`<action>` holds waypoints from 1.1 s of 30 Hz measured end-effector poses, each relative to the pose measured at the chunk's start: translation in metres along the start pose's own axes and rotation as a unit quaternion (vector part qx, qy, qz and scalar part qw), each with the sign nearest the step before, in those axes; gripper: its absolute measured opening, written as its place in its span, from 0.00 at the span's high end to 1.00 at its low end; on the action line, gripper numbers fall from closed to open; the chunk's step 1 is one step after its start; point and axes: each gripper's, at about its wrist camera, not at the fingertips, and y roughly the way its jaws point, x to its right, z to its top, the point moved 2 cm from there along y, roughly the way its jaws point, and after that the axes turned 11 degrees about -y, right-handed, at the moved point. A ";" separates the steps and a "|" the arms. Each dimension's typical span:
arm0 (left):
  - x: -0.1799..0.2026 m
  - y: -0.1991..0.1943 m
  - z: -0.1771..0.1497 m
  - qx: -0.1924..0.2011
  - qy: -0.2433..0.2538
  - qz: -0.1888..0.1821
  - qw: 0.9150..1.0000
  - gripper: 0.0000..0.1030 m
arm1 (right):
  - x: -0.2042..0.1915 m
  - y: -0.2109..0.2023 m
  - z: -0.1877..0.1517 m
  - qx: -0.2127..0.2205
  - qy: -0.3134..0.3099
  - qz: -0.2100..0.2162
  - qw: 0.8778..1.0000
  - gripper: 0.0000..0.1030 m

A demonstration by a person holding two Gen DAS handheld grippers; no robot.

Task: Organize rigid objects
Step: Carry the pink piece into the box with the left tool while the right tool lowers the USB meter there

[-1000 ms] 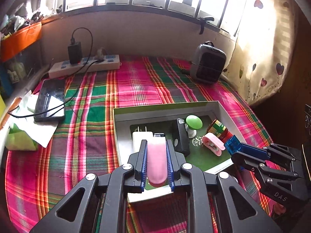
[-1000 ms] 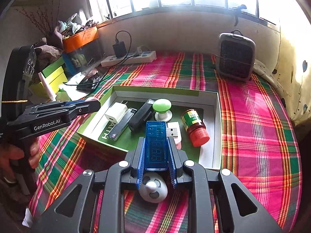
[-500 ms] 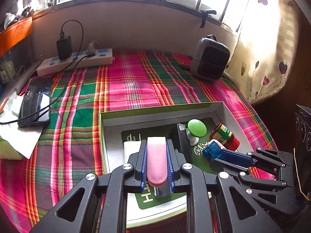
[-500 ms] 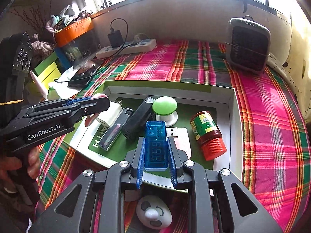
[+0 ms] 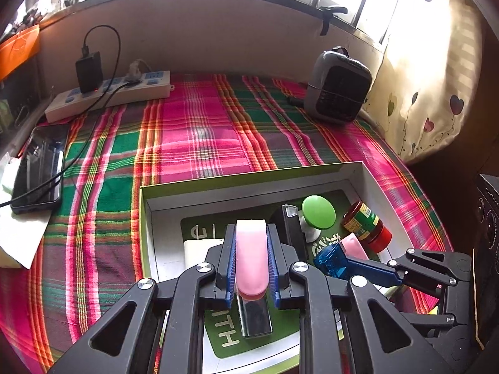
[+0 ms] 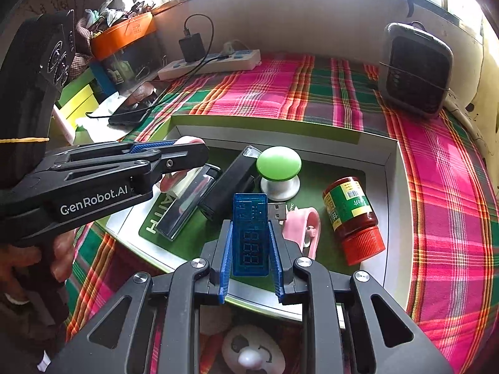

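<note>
A shallow green-and-white box tray (image 5: 146, 218) (image 6: 393, 187) lies on the plaid cloth. My left gripper (image 5: 251, 243) is shut on a pink oblong object (image 5: 251, 261) and holds it over the tray's left part; it also shows in the right wrist view (image 6: 184, 149). My right gripper (image 6: 249, 233) is shut on a blue translucent USB meter (image 6: 250, 230) above the tray's front middle; it also shows in the left wrist view (image 5: 330, 257). In the tray lie a green mushroom-shaped lamp (image 6: 278, 163), a red-capped bottle (image 6: 352, 218), a black bar (image 6: 229, 180), a silver bar (image 6: 187, 205), a pink object (image 6: 301, 224) and a white charger (image 5: 199, 249).
A grey mini heater (image 5: 338, 85) stands at the back right. A white power strip (image 5: 109, 93) with a black adapter is at the back left, a black phone (image 5: 40, 165) on tissue at the left. A white round toy (image 6: 252, 355) lies before the tray.
Both grippers have moved forward over the tray with their objects still held. The white round toy has dropped back toward the bottom of the right wrist view.
</note>
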 end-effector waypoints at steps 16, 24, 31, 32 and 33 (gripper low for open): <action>0.004 0.018 -0.003 -0.010 0.013 0.010 1.000 0.84 | 0.001 0.007 -0.002 -0.011 -0.001 -0.003 1.000 0.78; 0.006 0.019 -0.003 -0.009 0.017 0.011 1.000 0.83 | 0.003 0.006 -0.003 -0.008 0.000 -0.003 1.000 0.78; 0.006 0.020 -0.002 -0.009 0.015 0.011 1.000 0.83 | 0.003 0.006 -0.003 -0.006 0.002 -0.003 1.000 0.78; 0.006 0.020 -0.002 -0.010 0.015 0.011 1.000 0.83 | 0.003 0.005 -0.003 -0.006 0.002 -0.003 1.000 0.78; 0.005 0.020 -0.002 -0.010 0.013 0.010 1.000 0.83 | 0.003 0.006 -0.003 -0.006 0.002 -0.003 1.000 0.78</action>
